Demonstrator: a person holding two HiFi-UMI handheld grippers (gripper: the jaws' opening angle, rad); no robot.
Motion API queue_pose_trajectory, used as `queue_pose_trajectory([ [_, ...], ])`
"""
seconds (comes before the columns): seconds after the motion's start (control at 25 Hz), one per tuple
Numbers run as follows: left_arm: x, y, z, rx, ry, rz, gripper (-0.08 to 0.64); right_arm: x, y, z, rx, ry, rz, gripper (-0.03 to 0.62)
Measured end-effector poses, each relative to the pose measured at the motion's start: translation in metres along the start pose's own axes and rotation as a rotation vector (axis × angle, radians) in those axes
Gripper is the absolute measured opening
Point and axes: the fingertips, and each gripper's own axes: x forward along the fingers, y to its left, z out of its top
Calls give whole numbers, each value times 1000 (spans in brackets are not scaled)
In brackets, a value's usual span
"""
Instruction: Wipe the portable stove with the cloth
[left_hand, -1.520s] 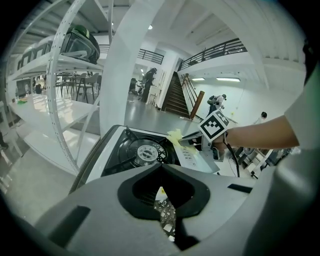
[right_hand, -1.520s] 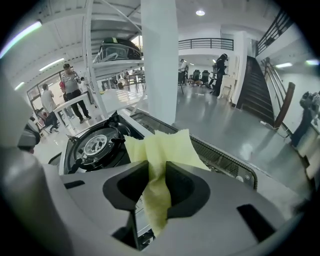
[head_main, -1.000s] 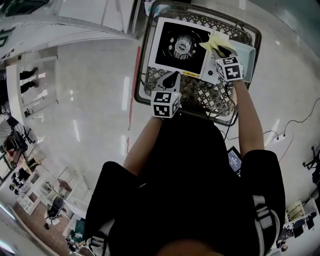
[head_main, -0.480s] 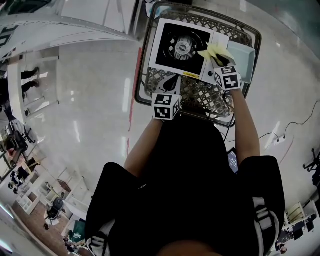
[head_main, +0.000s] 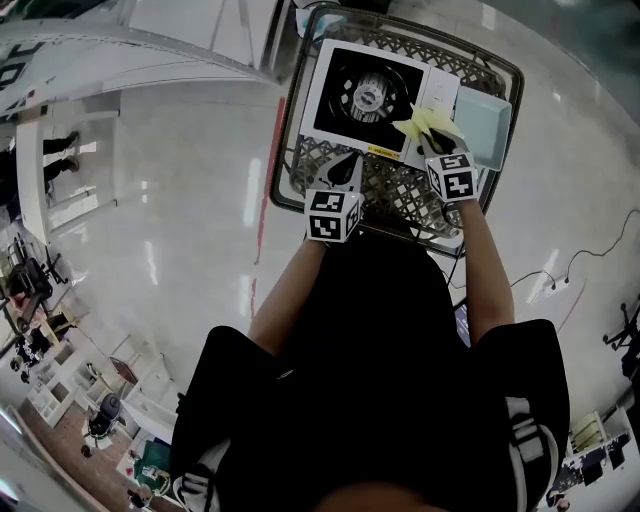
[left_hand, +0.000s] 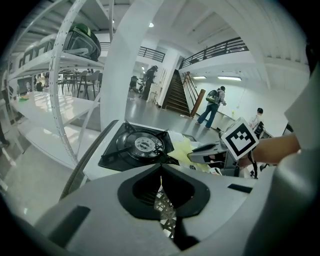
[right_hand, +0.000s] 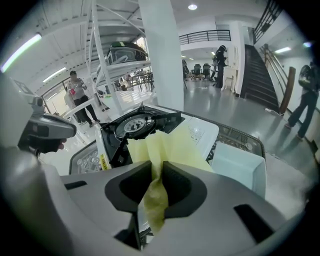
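- The portable stove (head_main: 368, 93) sits in a wire basket (head_main: 405, 195), its black burner top facing up.
- The yellow cloth (head_main: 428, 124) spreads over the stove's right front corner.
- The right gripper (head_main: 440, 148), at that same corner, has its jaws pinched tight on the cloth's bunched end.
- The left gripper (head_main: 343, 168) hangs just before the stove's front edge, its jaws closed together on nothing.
- A pale blue tray (head_main: 483, 125) lies just right of the stove.

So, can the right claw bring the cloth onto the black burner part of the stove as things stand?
Probably yes. The right claw is shut on the yellow cloth, whose edge lies at the black burner plate. Nothing stands between them; the left claw is at the near edge.
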Motion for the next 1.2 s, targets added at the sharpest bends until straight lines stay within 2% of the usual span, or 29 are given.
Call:
queue_pose_trajectory([
  [0.4, 3, -6, -4, 9, 16, -16, 21, -10, 17, -17, -13, 11, 12, 69],
  [0.68, 13, -17, -8, 32, 45, -54, 21, -15, 31, -30, 52, 9, 25, 64],
  [1.2, 26, -35, -8, 85, 89, -110, 21, -22, 41, -45, 59, 5, 27, 40],
])
